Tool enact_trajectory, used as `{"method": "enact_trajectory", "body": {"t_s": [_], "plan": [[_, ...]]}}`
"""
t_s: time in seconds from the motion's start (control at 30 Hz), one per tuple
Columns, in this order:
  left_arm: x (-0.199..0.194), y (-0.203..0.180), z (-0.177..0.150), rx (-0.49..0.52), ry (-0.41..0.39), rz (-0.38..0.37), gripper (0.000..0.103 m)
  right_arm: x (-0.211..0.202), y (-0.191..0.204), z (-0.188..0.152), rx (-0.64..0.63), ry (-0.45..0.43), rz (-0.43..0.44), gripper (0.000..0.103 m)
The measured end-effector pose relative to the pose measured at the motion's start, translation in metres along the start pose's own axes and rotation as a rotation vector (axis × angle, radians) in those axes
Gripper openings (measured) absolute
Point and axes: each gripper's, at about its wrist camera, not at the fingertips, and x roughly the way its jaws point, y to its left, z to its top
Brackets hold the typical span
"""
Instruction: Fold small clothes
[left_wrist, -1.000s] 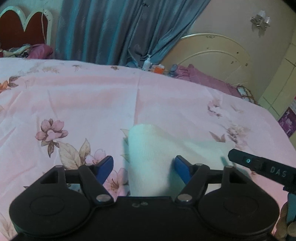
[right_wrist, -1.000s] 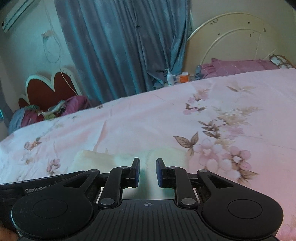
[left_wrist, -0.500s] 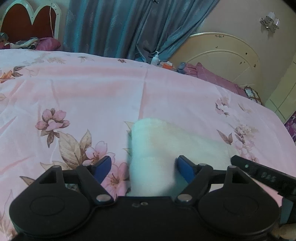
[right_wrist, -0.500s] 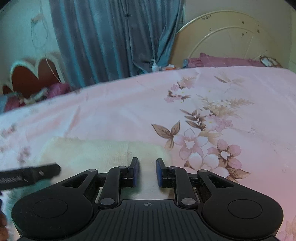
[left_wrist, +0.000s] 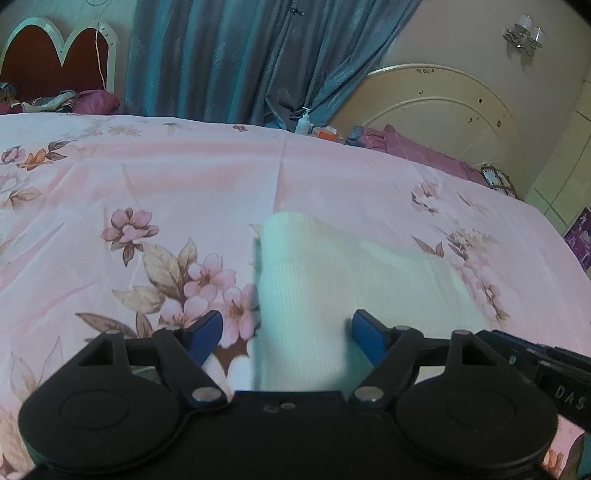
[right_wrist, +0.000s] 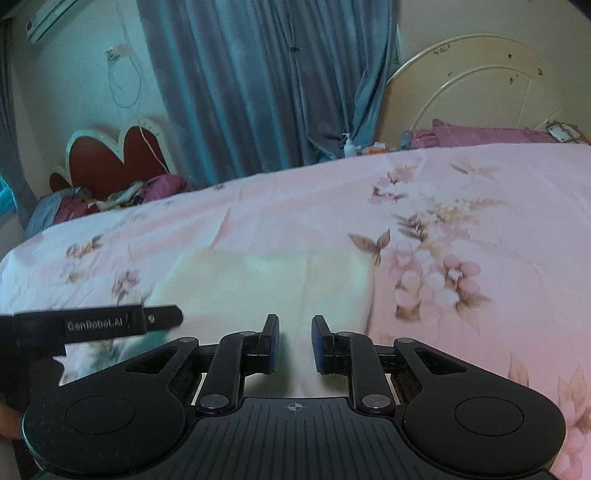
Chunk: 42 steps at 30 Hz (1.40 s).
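A small white ribbed garment (left_wrist: 306, 291) lies flat on the pink floral bedspread (left_wrist: 147, 192). In the right wrist view it shows as a pale rectangle (right_wrist: 258, 288). My left gripper (left_wrist: 287, 334) is open wide, its blue pads either side of the garment's near left part, just above it. My right gripper (right_wrist: 294, 341) has a narrow gap between its jaws and hovers over the garment's near edge; nothing is held between the pads. The left gripper's body (right_wrist: 92, 323) shows at the left of the right wrist view.
The bedspread (right_wrist: 461, 221) reaches far on all sides. At the far edge are a pump bottle (left_wrist: 303, 122), an orange box (left_wrist: 327, 133), purple pillows (left_wrist: 413, 147) and a cream headboard (left_wrist: 443, 110). Blue curtains (left_wrist: 240, 55) hang behind.
Both grippers have shifted slightly over the garment; the right view has swung, showing the left gripper's body further in. Jaw openings are unchanged and the garment stays flat.
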Motion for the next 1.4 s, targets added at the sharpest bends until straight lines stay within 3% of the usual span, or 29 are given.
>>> {"method": "enact_trajectory", "body": {"t_s": [0.2,0.43,0.77,0.97,1.2,1.4], "plan": [[-0.004,-0.004,-0.01,0.006,0.014,0.002,0.078,0.004,0.001,-0.016,-0.076,0.027,-0.067,0.018],[-0.009,-0.01,-0.015,0.014,0.018,0.014,0.077,0.009,-0.007,-0.017,-0.06,0.038,-0.086,0.018],[-0.032,-0.009,-0.029,0.022,0.008,0.003,0.077,-0.036,0.001,-0.029,-0.049,0.016,-0.022,0.018],[-0.048,-0.004,-0.048,0.029,0.026,-0.004,0.076,-0.06,0.004,-0.052,-0.045,0.069,0.031,0.018],[-0.05,0.004,-0.08,0.004,0.083,-0.024,0.076,-0.062,-0.006,-0.089,-0.057,0.168,0.016,0.018],[-0.054,-0.001,-0.079,-0.006,0.093,-0.045,0.077,-0.069,-0.016,-0.082,-0.022,0.173,0.073,0.018]]}}
